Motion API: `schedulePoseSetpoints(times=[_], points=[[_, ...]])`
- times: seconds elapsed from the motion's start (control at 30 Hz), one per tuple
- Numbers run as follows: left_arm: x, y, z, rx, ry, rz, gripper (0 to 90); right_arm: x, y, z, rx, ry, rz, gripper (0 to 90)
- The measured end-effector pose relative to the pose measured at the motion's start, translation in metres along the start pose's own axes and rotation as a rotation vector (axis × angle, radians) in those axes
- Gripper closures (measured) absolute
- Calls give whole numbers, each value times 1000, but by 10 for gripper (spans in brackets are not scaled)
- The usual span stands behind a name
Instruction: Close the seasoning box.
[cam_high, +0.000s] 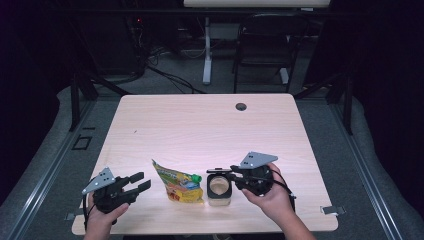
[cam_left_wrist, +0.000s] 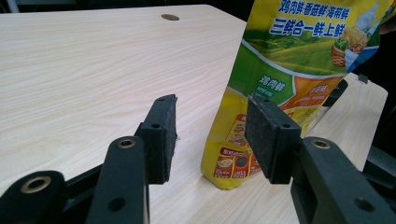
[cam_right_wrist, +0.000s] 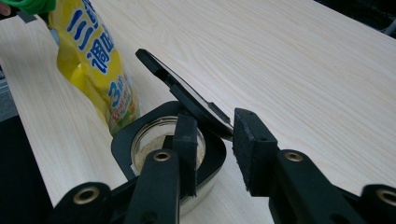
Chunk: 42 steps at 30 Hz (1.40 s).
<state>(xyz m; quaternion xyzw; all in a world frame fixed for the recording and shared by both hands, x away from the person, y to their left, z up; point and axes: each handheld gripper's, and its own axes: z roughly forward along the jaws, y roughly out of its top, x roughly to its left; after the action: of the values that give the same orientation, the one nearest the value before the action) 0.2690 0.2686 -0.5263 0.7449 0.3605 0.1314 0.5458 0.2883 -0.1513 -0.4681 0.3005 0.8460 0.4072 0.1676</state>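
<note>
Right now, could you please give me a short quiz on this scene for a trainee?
1. True or false: the jar has its flip lid raised.
2. Which thing stands nearest the left gripper? A) the pouch B) the jar C) the table's cable hole
3. What colour is the pouch's cap?

Key:
1. True; the lid stands up at the jar's far edge, and pale powder shows inside.
2. A; the pouch stands between the left gripper and the jar, and the right gripper is at the jar.
3. Green.
</note>
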Motion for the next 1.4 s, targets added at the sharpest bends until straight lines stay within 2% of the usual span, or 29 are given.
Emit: schedulePoseSetpoints(times=[1.4], points=[[0,0,0,2,1,-1,542,14,-35,1,-21,-4,21,697]])
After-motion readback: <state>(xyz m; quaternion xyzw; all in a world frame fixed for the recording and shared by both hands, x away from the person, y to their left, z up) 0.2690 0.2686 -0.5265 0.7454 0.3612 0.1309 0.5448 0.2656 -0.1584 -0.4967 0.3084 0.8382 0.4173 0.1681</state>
